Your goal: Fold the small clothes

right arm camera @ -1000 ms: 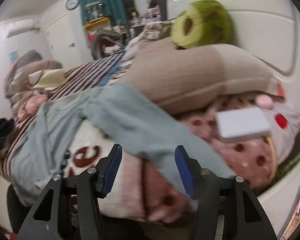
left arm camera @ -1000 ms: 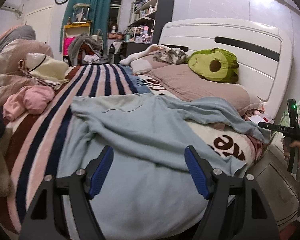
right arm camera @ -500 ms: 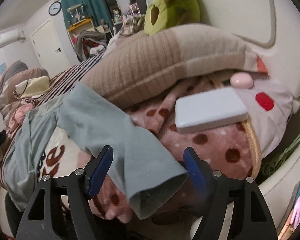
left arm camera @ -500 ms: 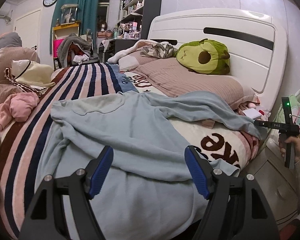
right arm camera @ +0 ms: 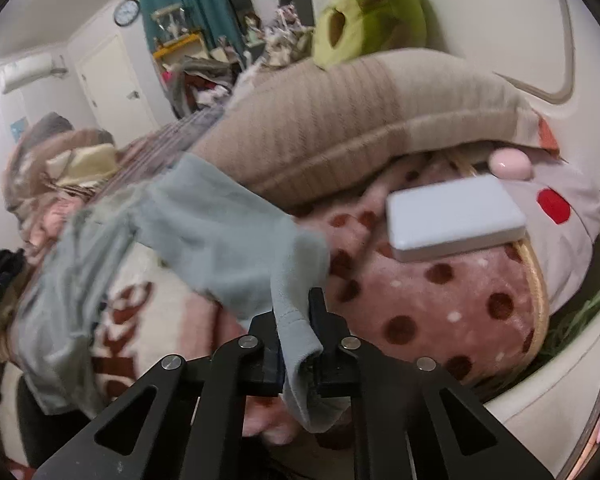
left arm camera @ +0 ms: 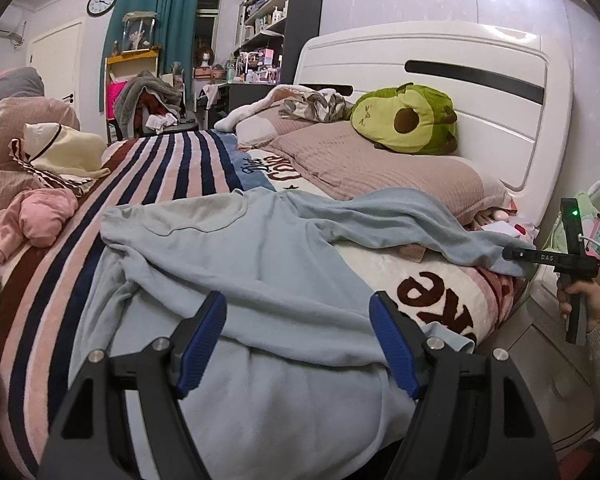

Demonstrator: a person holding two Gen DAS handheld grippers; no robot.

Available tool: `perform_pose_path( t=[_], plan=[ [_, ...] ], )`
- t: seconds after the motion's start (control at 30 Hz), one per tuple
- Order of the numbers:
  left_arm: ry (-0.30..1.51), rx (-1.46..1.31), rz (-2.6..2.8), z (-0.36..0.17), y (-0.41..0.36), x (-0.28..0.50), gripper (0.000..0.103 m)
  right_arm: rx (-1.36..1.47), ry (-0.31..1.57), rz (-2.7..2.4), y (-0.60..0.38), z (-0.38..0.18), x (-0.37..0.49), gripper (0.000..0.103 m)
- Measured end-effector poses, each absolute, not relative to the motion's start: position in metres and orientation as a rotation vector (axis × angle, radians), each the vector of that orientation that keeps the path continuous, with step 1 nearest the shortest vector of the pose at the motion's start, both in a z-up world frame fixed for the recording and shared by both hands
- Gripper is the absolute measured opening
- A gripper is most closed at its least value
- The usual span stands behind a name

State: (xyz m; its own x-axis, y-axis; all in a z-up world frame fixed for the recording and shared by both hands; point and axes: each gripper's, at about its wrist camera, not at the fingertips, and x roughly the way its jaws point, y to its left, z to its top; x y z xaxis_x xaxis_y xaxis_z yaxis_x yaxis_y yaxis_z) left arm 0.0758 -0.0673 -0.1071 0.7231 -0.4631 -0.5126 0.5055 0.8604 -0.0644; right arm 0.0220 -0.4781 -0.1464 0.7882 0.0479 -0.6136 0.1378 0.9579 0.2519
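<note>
A light blue long-sleeved top [left arm camera: 236, 264] lies spread and rumpled across the bed. My left gripper [left arm camera: 298, 340] is open and hovers over its lower body, touching nothing. One sleeve [left arm camera: 420, 224] runs right toward the bed's edge. My right gripper [right arm camera: 294, 332] is shut on that sleeve's cuff [right arm camera: 296, 312]. The right gripper also shows in the left wrist view [left arm camera: 516, 256], at the sleeve's end.
A striped blanket [left arm camera: 160, 172] covers the bed. A beige pillow [left arm camera: 380, 164] with a green avocado plush [left arm camera: 404, 120] lies by the white headboard [left arm camera: 480, 64]. A pink garment [left arm camera: 32, 220] and a cream one [left arm camera: 64, 152] lie at the left. A white box [right arm camera: 452, 216] rests on a dotted pink blanket [right arm camera: 440, 304].
My right gripper moved in on the sleeve end and closed on the cuff. My left gripper shifted slightly over the top and stayed open.
</note>
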Motion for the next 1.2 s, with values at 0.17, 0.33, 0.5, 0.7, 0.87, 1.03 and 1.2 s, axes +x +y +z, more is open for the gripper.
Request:
perform_pose_path(
  t=[0.17, 0.33, 0.5, 0.7, 0.87, 1.03, 1.2],
  plan=[
    [0.509, 0.064, -0.528, -0.099, -0.051, 0.064, 0.070, 0.256, 0.603, 0.030, -0.447, -0.119, 0.021, 0.002],
    [0.468, 0.036, -0.510, -0.091, -0.026, 0.051, 0.072, 0.213, 0.546, 0.157, -0.396, -0.088, 0.033, 0.002],
    [0.442, 0.004, -0.480, -0.087, 0.005, 0.041, 0.072, 0.163, 0.503, 0.310, -0.335, -0.064, 0.051, 0.002],
    [0.414, -0.041, -0.444, -0.089, 0.051, 0.030, 0.073, 0.098, 0.498, 0.475, -0.253, -0.047, 0.075, 0.002],
    [0.394, -0.079, -0.429, -0.096, 0.093, 0.020, 0.074, 0.034, 0.551, 0.596, -0.182, -0.049, 0.091, 0.002],
    [0.392, -0.112, -0.394, -0.106, 0.134, 0.010, 0.075, -0.034, 0.683, 0.670, -0.119, -0.078, 0.105, 0.002],
    [0.421, -0.137, -0.400, -0.119, 0.158, 0.013, 0.078, -0.024, 0.797, 0.674, -0.096, -0.114, 0.111, 0.001]
  ],
)
